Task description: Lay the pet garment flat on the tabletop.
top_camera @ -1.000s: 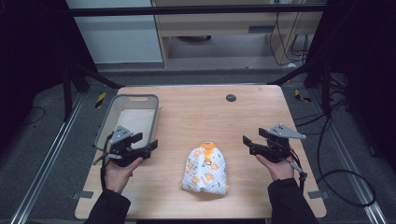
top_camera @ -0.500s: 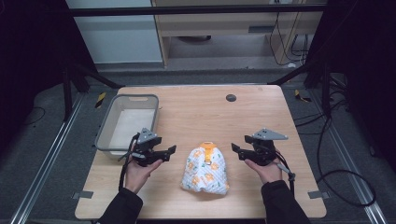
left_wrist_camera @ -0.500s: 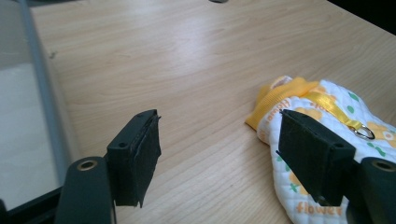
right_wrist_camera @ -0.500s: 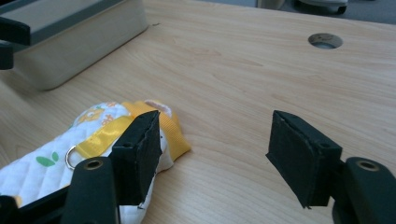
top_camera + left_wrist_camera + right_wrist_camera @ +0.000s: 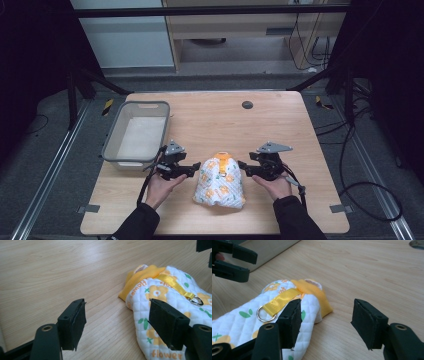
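Observation:
A white quilted pet garment (image 5: 220, 184) with orange flower prints, a yellow collar and a yellow strap with a metal ring (image 5: 264, 314) lies on the wooden table (image 5: 285, 125) near the front. My left gripper (image 5: 195, 169) is low at its left edge, jaws open; in the left gripper view (image 5: 117, 322) one jaw stands over the garment (image 5: 170, 297) and bare wood shows in the gap. At the garment's right edge my right gripper (image 5: 241, 166) is open; its jaws (image 5: 327, 315) have just been closing, with nothing between them, beside the collar (image 5: 313, 292).
A grey plastic basket (image 5: 111, 145) stands at the table's left, just behind the left hand. A small black disc (image 5: 247, 104) lies near the far edge. Dark frame posts and cables surround the table.
Both hands have moved inward and down towards the garment, from well apart to right beside its two edges. The garment has not moved.

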